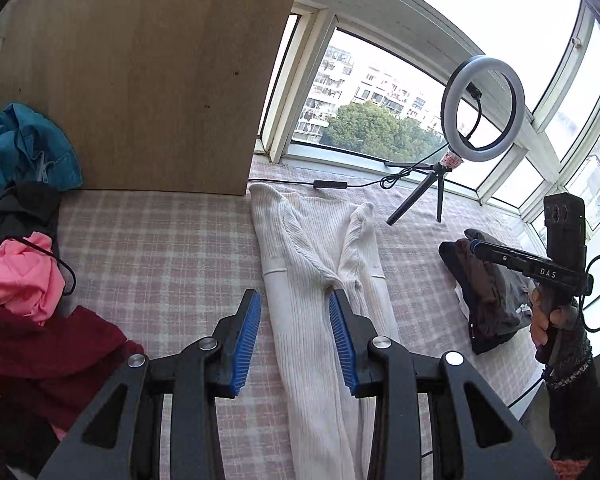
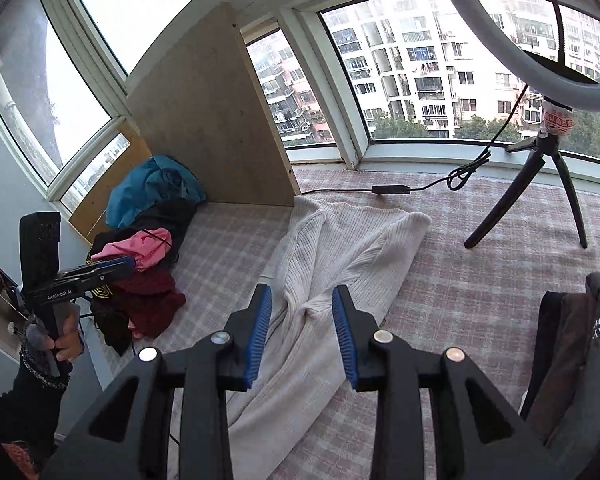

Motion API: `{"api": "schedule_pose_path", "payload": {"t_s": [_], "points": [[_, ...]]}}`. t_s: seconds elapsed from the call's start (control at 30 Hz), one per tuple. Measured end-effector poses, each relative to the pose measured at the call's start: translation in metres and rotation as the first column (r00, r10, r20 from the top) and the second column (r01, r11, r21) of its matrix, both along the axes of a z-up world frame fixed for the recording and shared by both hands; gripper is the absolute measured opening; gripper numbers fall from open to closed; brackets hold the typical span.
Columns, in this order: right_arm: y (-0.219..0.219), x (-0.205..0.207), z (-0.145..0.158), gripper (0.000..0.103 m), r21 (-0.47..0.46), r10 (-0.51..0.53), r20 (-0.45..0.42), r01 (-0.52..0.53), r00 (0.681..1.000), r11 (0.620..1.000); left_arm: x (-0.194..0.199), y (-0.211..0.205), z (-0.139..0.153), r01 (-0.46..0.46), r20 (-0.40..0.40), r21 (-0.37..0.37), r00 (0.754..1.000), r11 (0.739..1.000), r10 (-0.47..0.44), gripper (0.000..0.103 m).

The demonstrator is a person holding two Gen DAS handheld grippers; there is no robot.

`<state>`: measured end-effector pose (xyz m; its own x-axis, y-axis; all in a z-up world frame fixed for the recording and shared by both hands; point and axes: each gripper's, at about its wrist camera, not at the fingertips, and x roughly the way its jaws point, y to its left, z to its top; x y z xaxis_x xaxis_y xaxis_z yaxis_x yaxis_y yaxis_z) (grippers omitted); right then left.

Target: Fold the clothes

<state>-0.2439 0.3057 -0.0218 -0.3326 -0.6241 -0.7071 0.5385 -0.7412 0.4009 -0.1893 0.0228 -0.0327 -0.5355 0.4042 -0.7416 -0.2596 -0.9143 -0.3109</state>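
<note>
A cream ribbed knit garment [image 1: 312, 280] lies flat on the pink checked cloth [image 1: 160, 248], folded lengthwise into a long strip. It also shows in the right wrist view [image 2: 340, 248]. My left gripper [image 1: 295, 300] is open and empty, held above the strip's middle. My right gripper [image 2: 302, 296] is open and empty, also above the garment. Each gripper shows in the other's view: the right one [image 1: 476, 245] at the right, the left one [image 2: 130, 262] at the left; their jaws look nearly together there.
A heap of unfolded clothes lies at the left: teal [image 1: 24, 148], black, pink [image 1: 20, 276], dark red [image 1: 52, 356]. A stack of folded dark clothes [image 1: 488, 300] lies at the right. A ring light on a tripod [image 1: 482, 108] and its cable stand by the window. A wooden board [image 1: 140, 80] leans at the back.
</note>
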Motion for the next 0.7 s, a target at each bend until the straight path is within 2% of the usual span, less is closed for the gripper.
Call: {"api": "schedule_pose_path", "payload": {"t_s": [0.13,0.2,0.27,0.33,0.4,0.47,0.57,0.63,0.7], "points": [[-0.003,0.072,-0.02,0.027,0.047,0.055,0.042,-0.057,0.998,0.997,0.048,-0.011,0.0,0.058,0.041,-0.021,0.998,0.998,-0.057,0.033],[-0.003,0.109,-0.029,0.027,0.069,0.051,0.068,-0.056,0.996,0.996,0.07,-0.016,-0.006,0.098,0.08,-0.031,0.992,0.995,-0.095,0.033],[0.0,0.146,-0.041,0.027,0.052,0.025,0.106,-0.031,0.994,0.998,0.093,-0.02,-0.015,0.148,0.115,-0.031,0.983,0.989,-0.143,0.034],[-0.005,0.176,-0.059,0.027,0.029,0.0,0.152,-0.005,0.988,1.0,0.112,-0.018,-0.034,0.202,0.156,-0.042,0.969,0.979,-0.193,0.035],[-0.021,0.199,-0.086,0.027,0.059,-0.03,0.186,0.02,0.982,0.998,0.128,-0.009,-0.062,0.268,0.22,-0.038,0.942,0.963,-0.253,0.035],[-0.041,0.215,-0.116,0.027,0.116,-0.037,0.197,0.014,0.98,0.993,0.14,0.0,-0.091,0.314,0.27,-0.026,0.916,0.949,-0.296,0.035],[-0.061,0.24,-0.152,0.028,0.258,-0.058,0.209,0.002,0.976,0.966,0.151,0.016,-0.125,0.357,0.304,-0.068,0.897,0.932,-0.322,0.034],[-0.056,0.256,-0.147,0.027,0.259,-0.092,0.195,0.039,0.977,0.965,0.158,0.021,-0.139,0.364,0.329,-0.059,0.886,0.93,-0.326,0.034],[-0.041,0.267,-0.135,0.028,0.219,-0.157,0.17,0.118,0.973,0.969,0.162,0.024,-0.149,0.378,0.359,-0.028,0.868,0.926,-0.343,0.034]]}}
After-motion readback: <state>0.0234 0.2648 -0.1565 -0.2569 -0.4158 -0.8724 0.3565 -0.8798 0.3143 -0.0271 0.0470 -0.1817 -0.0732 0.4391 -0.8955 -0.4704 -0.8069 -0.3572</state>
